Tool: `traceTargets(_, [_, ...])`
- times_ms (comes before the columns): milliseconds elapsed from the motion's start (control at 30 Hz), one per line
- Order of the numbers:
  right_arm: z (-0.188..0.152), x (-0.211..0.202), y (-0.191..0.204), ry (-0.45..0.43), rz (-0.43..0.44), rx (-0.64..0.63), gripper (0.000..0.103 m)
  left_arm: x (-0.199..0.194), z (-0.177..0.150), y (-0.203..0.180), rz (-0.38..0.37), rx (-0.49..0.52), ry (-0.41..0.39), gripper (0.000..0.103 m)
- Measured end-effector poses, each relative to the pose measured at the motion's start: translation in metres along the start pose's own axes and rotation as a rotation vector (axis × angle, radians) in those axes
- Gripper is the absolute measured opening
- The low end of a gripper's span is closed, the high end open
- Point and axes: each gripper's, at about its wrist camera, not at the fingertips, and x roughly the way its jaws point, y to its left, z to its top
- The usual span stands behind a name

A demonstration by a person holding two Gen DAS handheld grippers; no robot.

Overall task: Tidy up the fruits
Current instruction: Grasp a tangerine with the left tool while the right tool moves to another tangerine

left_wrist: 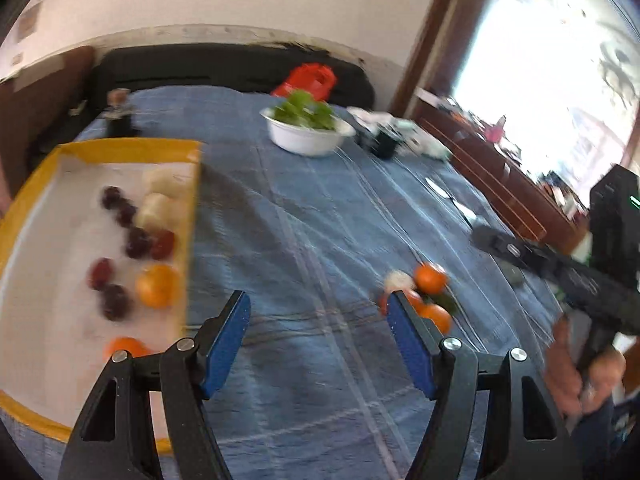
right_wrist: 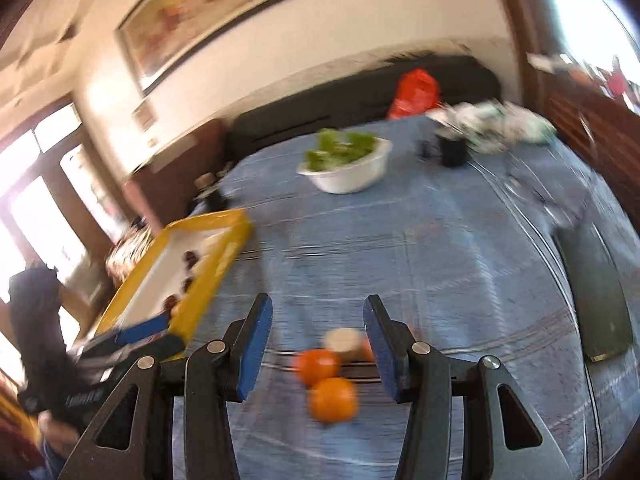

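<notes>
Through the left wrist view: my left gripper [left_wrist: 318,332] stands released, nothing between its blue pads, above bare blue tablecloth [left_wrist: 320,216]. Yellow-rimmed tray [left_wrist: 120,146] to the near left — holds dark plums [left_wrist: 138,242], pale round fruit [left_wrist: 154,208] and an orange [left_wrist: 158,284], with another orange at the near rim. Loose pile of oranges [left_wrist: 430,278] lies to the right, partly behind the right-hand pad.

Through the right wrist view: my right gripper [right_wrist: 318,340] is also released, empty. Two loose oranges [right_wrist: 332,398] and a pale fruit [right_wrist: 344,342] sit on the cloth just ahead, between and below the pads — so, by my reckoning, the right hand is the nearer one for the next pick. Tray lies far left of this claw; white bowl of greens [right_wrist: 352,172] far centre.
</notes>
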Motion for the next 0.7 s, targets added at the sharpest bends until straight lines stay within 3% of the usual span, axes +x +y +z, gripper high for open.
traceTargets(100, [-0.003, 0.009, -0.028, 0.021, 0.007, 0.093, 0.052, 0.019, 0.0, -0.018, -0.05, 0.027, 0.072, 0.051])
traceTargets(333, [-0.003, 0.006, -0.052, 0.029, 0.058, 0.218, 0.052, 0.065, 0.009, -0.047, -0.13, 0.019, 0.19, 0.045])
traceTargets(467, [-0.003, 0.008, -0.057, 0.031, 0.078, 0.242, 0.052, 0.085, 0.007, -0.054, -0.11, 0.018, 0.217, 0.044])
traceTargets(700, [-0.004, 0.01, -0.052, 0.049, 0.112, 0.239, 0.053, 0.098, 0.009, -0.037, -0.208, -0.087, 0.235, 0.044])
